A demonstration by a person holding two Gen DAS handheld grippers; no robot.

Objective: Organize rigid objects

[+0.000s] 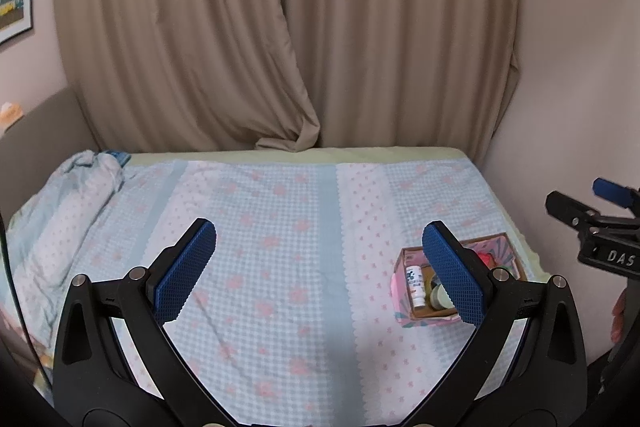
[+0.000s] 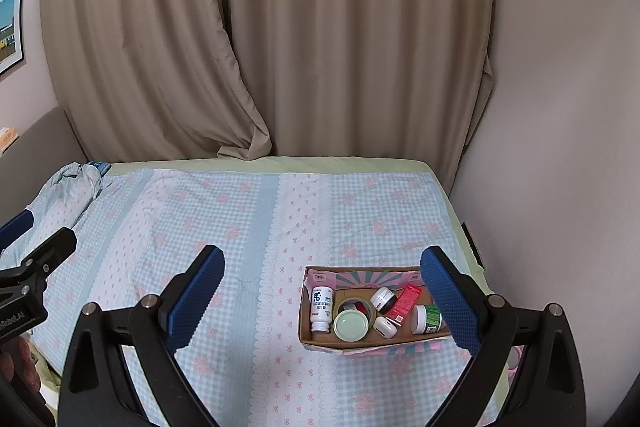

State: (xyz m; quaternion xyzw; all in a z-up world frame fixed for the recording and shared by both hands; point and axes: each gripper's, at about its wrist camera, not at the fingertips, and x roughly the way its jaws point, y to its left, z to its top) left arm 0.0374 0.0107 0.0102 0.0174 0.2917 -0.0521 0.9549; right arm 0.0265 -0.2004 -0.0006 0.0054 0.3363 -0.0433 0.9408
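Observation:
An open cardboard box with pink and teal print rests on the bed near its right edge. It holds a white bottle, a pale green lid, a tape roll, small white jars, a red carton and a green-labelled jar. My right gripper hovers open above the box, nothing between its fingers. In the left wrist view my left gripper is open over the bare blanket, and the box sits behind its right finger.
The bed carries a blue gingham blanket with pink flowers. A bunched blanket lies at the far left. Beige curtains hang behind the bed and a wall runs along the right side. The other gripper shows at each frame's edge.

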